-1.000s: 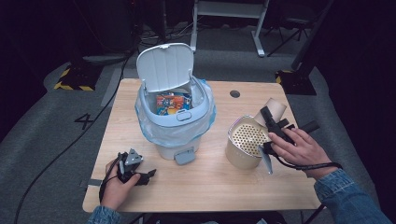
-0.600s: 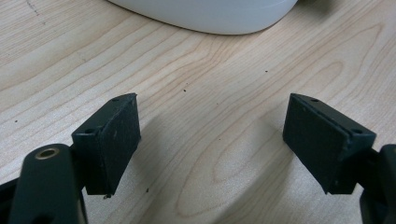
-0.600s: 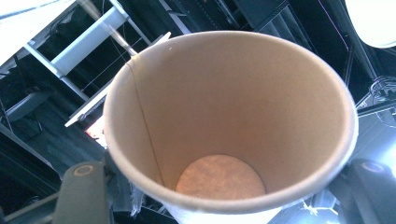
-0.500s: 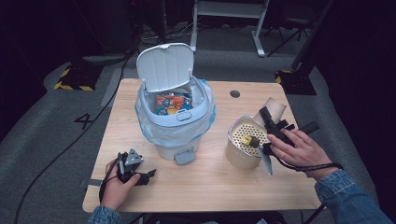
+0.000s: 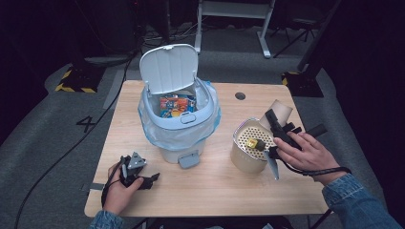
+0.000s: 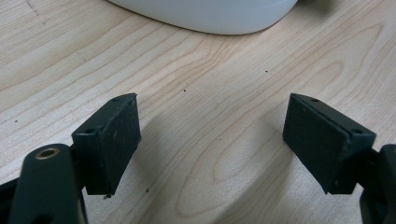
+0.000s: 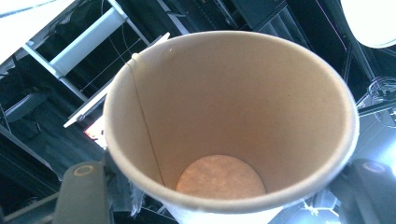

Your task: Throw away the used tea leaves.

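Observation:
My right gripper (image 5: 276,123) is shut on a brown paper cup (image 5: 282,110), tilted above a round metal pot with a perforated insert (image 5: 242,155). A small yellow and dark object (image 5: 259,142) lies on the insert. In the right gripper view the cup (image 7: 229,121) is empty, its mouth towards the camera, and my right gripper (image 7: 229,198) clamps it from both sides. My left gripper (image 5: 145,180) rests on the table near the front left corner, held by a hand. Its jaws stand open over bare wood in the left gripper view (image 6: 210,140).
A white pedal bin (image 5: 179,129) with a blue liner stands mid-table, its lid (image 5: 169,67) raised and colourful wrappers inside. Its base (image 6: 210,14) lies just beyond my left gripper. The wooden table (image 5: 215,191) has a cable hole (image 5: 240,96) at the back right.
The perforated insert was bare one second ago; now a small yellow and dark object lies on it below the cup. Neither hand has moved.

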A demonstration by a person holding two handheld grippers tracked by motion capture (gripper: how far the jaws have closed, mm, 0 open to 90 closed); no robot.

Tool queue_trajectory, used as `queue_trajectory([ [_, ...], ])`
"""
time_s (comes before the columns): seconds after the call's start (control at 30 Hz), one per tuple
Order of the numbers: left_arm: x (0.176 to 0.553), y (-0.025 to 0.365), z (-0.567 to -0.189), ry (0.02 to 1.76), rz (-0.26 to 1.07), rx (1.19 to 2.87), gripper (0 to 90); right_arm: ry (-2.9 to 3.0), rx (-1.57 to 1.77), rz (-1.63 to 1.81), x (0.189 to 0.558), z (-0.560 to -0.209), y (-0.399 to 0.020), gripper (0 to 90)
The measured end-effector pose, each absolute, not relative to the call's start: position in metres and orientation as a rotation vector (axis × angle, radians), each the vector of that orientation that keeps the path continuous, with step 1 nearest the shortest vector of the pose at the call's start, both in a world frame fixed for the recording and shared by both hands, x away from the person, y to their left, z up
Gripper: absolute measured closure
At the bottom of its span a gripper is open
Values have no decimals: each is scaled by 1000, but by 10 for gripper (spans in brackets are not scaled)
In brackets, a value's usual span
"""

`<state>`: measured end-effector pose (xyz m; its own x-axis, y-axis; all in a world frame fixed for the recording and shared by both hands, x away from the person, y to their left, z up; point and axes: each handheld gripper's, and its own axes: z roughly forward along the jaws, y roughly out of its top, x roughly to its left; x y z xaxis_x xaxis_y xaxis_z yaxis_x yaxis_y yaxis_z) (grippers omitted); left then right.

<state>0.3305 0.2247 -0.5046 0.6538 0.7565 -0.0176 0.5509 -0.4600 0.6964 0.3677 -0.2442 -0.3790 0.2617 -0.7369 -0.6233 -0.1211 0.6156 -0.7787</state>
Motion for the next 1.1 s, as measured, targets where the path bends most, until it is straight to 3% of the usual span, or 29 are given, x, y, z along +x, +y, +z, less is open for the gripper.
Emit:
queue_trajectory([
  [0.43,331,225,-505,1008,386,2185,193,1418,-737,-300,368,-371,-246,308],
  [0.77,331,225,-505,1008,387,2185,193,1798,-307,325,383,-340,-265,302],
  [1.1,330,225,-505,1008,386,2185,193,2111,242,973,406,-337,-291,300],
])
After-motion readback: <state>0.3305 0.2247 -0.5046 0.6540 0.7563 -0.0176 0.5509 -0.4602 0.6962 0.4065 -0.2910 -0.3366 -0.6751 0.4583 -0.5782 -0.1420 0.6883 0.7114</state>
